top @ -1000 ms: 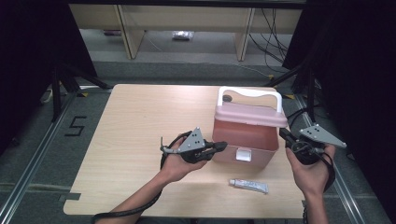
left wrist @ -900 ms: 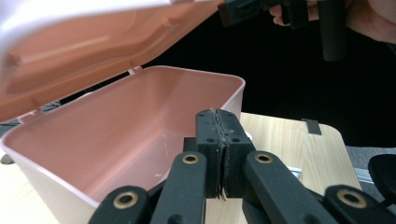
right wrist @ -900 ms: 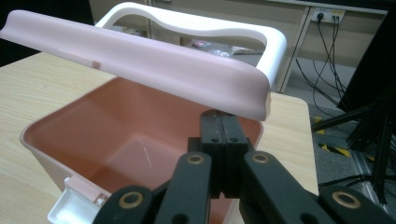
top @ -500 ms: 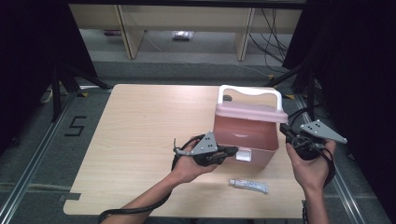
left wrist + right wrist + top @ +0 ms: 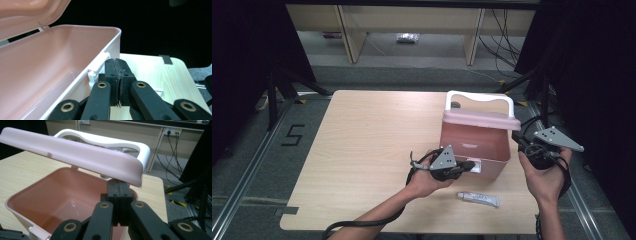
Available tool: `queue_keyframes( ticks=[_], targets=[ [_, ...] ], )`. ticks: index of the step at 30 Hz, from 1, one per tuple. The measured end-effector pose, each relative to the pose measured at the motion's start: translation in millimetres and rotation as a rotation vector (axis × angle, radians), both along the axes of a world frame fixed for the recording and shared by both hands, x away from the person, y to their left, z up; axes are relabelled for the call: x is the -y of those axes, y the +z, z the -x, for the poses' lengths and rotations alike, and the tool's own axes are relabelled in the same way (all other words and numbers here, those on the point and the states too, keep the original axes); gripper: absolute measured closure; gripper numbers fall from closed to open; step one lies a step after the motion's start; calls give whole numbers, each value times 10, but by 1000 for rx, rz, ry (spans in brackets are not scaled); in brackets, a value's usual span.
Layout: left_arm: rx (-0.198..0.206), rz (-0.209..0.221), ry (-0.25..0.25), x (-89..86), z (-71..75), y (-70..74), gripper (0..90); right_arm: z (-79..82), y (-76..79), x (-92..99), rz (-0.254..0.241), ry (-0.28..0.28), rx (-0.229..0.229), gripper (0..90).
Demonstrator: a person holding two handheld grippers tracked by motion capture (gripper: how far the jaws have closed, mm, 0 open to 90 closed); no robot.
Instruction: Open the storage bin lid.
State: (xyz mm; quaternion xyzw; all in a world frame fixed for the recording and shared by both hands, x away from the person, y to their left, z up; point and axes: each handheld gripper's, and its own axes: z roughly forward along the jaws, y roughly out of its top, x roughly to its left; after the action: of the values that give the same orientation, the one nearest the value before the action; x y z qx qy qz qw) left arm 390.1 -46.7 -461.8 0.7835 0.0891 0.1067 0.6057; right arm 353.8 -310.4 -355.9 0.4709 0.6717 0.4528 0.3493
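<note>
Right now we see a pink box (image 5: 474, 142) standing on the tabletop (image 5: 362, 150), toward its right half, with its lid (image 5: 479, 120) propped partway up and a white handle (image 5: 480, 98) arching above the lid. Our left claw (image 5: 468, 165) sits at the near front wall of the box, just beside the white latch (image 5: 475, 166) on that wall; from the left gripper view its two black jaws are clenched together with nothing between them, their tips (image 5: 117, 65) next to the latch (image 5: 96, 68) and the box rim (image 5: 75, 27), though we cannot tell whether they touch the latch. Our right claw (image 5: 519, 141) is at the right end of the box, under the raised lid's corner; the right gripper view shows its jaws pressed together and empty as well, with the tips (image 5: 119, 186) just below the lid's edge (image 5: 75, 152) and over the open interior (image 5: 62, 197), which is bare and pink. Whether those tips touch the lid we cannot say. A small white tube (image 5: 478, 199) lies flat on the tabletop in front of the box, near the front edge, between our two hands and apart from both claws. Each hand (image 5: 424, 181) wraps around its gripper body, with a grey three-cornered plate (image 5: 444, 159) on top.
</note>
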Motion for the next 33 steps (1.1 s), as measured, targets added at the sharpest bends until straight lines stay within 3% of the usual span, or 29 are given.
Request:
queue_keyframes(
  ticks=[6, 7, 10, 11, 15, 16, 17, 18, 19, 20, 27, 33],
  targets=[
    [11, -7, 10, 20, 6, -62, 886, -7, 9, -10, 4, -9, -3, 900],
    [11, -6, 12, 21, 8, -66, 888, -24, 9, 0, 21, -3, 16, 900],
    [12, -8, 19, 26, 16, -72, 893, -22, 19, -20, -3, -13, -6, 900],
    [13, -7, 23, 31, 23, -73, 893, -37, 22, -4, 18, -6, 17, 900],
    [17, -12, 26, 33, 30, -74, 893, -62, 41, -11, 23, -10, 26, 900],
    [16, -11, 28, 34, 31, -76, 894, -60, 41, -26, 5, -16, 17, 900],
    [20, -10, 29, 35, 33, -78, 893, -81, 46, -12, 23, -9, 27, 900],
    [22, -8, 31, 37, 37, -82, 894, -82, 45, -33, 2, -25, 25, 900],
    [24, -11, 31, 35, 41, -81, 894, -101, 48, -18, 22, -16, 42, 900],
    [23, -10, 32, 35, 43, -82, 894, -107, 59, -41, -3, -31, 31, 900],
    [17, -16, 38, 37, 42, -74, 894, -167, 101, -45, 8, -25, 61, 900],
    [15, -10, 38, 40, 37, -78, 894, -202, 132, -71, -13, -36, 65, 900]
  ],
)
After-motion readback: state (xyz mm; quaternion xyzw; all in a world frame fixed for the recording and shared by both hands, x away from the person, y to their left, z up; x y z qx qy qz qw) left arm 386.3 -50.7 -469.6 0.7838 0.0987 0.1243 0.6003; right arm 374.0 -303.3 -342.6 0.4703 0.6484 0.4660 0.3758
